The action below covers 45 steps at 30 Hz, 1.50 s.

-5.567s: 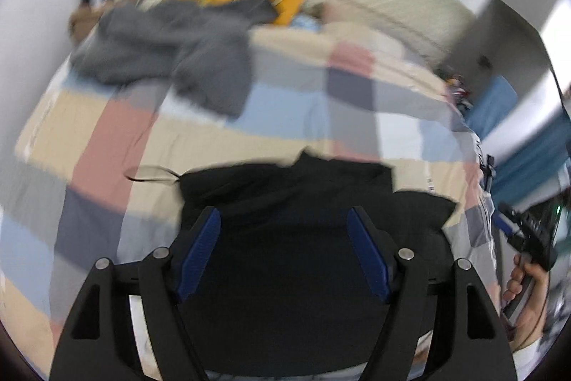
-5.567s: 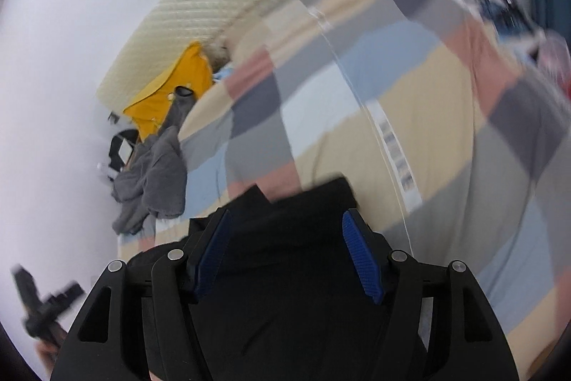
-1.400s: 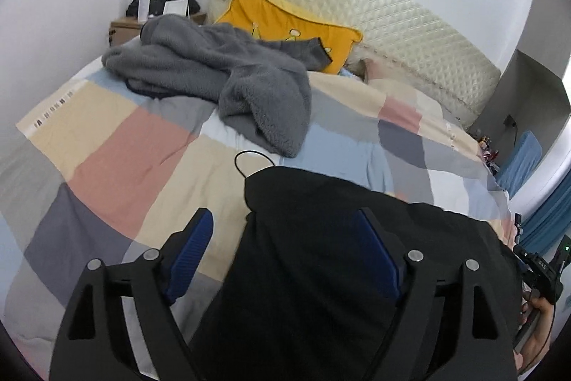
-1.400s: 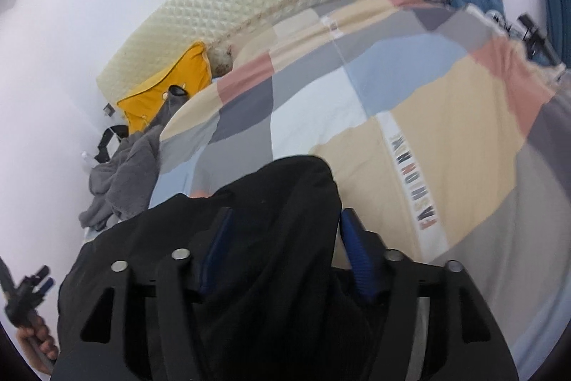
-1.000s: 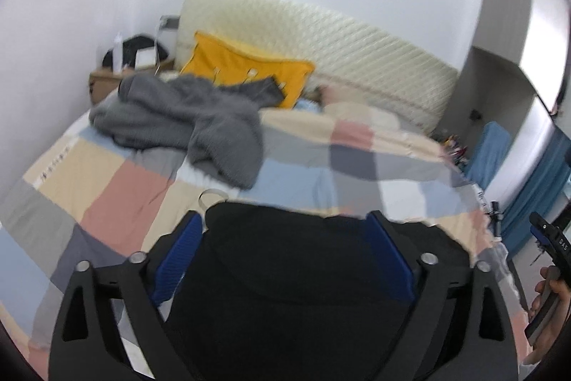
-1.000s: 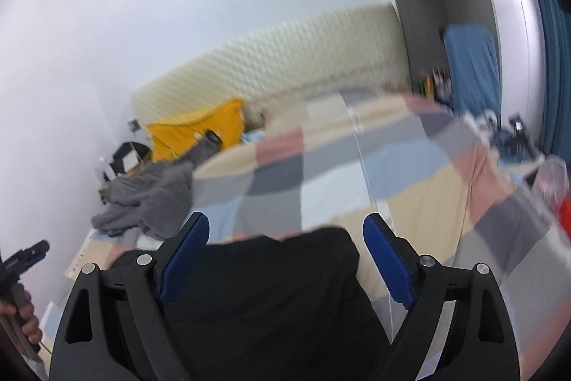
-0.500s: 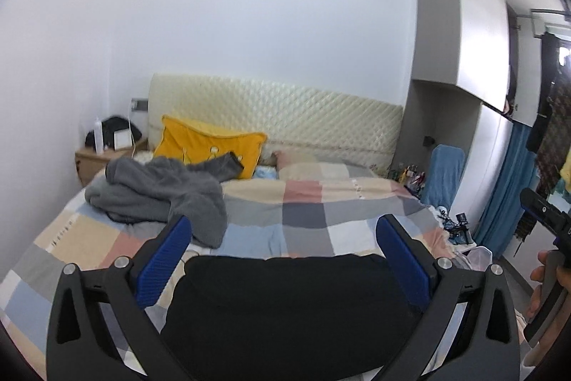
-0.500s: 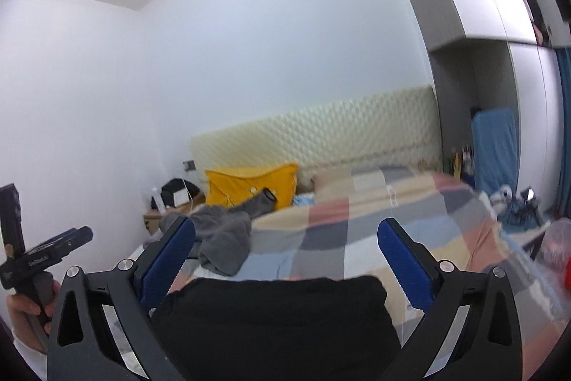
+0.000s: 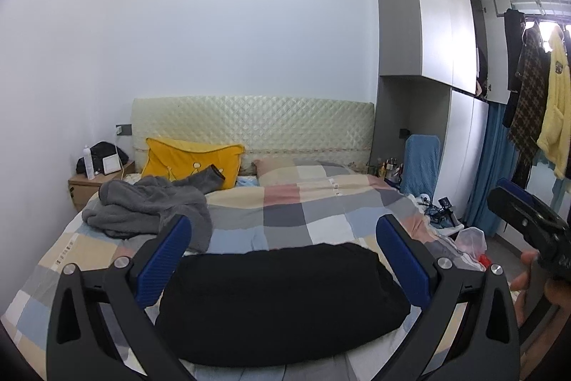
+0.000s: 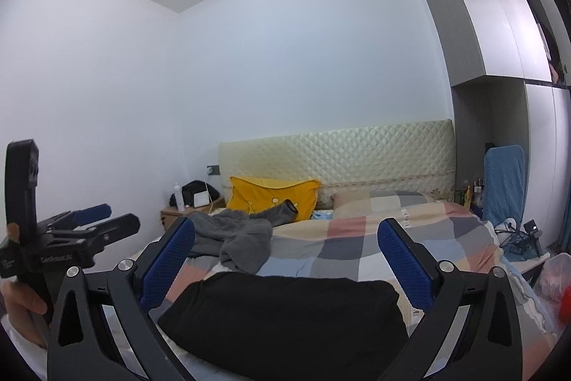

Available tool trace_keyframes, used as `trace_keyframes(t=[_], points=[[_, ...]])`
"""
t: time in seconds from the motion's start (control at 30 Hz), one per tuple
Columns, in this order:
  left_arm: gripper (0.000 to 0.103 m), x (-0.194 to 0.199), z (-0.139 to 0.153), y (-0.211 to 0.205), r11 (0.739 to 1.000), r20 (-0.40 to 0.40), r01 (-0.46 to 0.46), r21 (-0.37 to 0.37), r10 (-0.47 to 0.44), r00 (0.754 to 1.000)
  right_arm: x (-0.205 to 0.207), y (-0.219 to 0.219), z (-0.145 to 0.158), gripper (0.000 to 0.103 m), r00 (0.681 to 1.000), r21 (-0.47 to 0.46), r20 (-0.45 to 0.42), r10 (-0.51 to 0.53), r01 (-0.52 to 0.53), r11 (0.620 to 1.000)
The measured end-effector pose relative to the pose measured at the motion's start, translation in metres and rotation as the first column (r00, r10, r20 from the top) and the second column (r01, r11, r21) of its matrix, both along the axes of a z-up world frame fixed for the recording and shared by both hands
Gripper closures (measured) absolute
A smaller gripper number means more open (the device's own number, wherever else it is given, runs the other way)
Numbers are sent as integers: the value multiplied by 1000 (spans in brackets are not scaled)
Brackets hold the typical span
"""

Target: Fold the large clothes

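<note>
A black garment (image 9: 282,302) lies folded into a thick rectangle on the checked bedspread (image 9: 285,220) near the foot of the bed. It also shows low in the right wrist view as the black garment (image 10: 285,320). My left gripper (image 9: 283,227) hovers above and behind it, open wide, with nothing between its blue pads. My right gripper (image 10: 287,229) is held the same way, open and empty. A crumpled grey fleece garment (image 9: 150,213) lies at the bed's left side by the pillow. A hand holds each gripper at the frame edges.
A yellow pillow (image 9: 192,159) leans on the quilted headboard (image 9: 249,120). A nightstand (image 9: 96,184) stands left of the bed. On the right are a blue chair (image 9: 421,163), tall cupboards (image 9: 439,34), hanging clothes (image 9: 535,95) and a plastic bag (image 9: 473,241) on the floor.
Both grippers have risen and drawn back from the black garment, tipping from looking down at the bed to nearly level. The right jaws have spread wider. The garment stays folded on the bed.
</note>
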<state>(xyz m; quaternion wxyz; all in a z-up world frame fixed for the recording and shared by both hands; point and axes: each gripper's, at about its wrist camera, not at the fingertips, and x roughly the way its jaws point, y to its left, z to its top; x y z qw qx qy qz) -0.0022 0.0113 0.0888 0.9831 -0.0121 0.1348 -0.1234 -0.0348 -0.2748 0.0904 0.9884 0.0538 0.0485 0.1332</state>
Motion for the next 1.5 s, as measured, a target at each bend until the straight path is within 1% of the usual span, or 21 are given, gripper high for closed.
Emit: trace_keyframes(t=[0.1,0.27,0.37,0.47,0.57,0.6,0.67,0.73,0.8,0.93,1.1,1.23,1.43,1.5], points=[[0,-5,-9,-2,1000,-17,-20,8,20,1000,-11,2,-10,0,1000,-7,-1,-14,14,1000],[0,-7,-24,-1,999,-68,-24,-37,22,997,-15,2,-31,0,998,8,-40,-43,43,999],[0,-9,-35,-2,999,-92,-35,-36,32,995,-16,1,-46,0,996,25,-71,-59,61,998],[0,-9,-50,-6,999,-148,-14,-35,9,989,-19,0,-58,0,992,36,-81,-96,99,994],[0,-18,-62,-7,998,-142,-37,-40,31,989,-28,-6,-72,0,989,69,-80,-124,130,989],[0,-19,-64,-9,999,-142,-42,-35,36,989,-29,-7,-76,0,988,71,-88,-129,136,988],[0,-21,-73,-13,998,-153,-58,-3,57,987,-31,-8,-86,0,985,72,-112,-130,138,988],[0,-21,-79,-13,998,-160,-69,3,69,985,-33,-9,-96,0,980,76,-142,-142,154,985],[0,-19,-87,-13,998,-187,-69,4,69,980,-33,-8,-103,0,977,78,-164,-137,151,985],[0,-16,-95,-12,996,-208,-83,19,86,974,-32,1,-113,0,970,31,-186,-159,168,985],[0,-13,-105,-11,992,-237,-115,54,124,964,-28,6,-123,0,962,7,-224,-158,164,986],[0,-13,-111,-11,991,-259,-120,66,133,957,-27,14,-133,0,951,-50,-267,-154,146,988],[0,-12,-116,-13,991,-281,-110,72,126,951,-25,17,-139,0,943,-47,-299,-148,140,989],[0,-12,-113,-16,992,-279,-103,76,120,953,-22,19,-136,0,944,-56,-292,-152,142,988]])
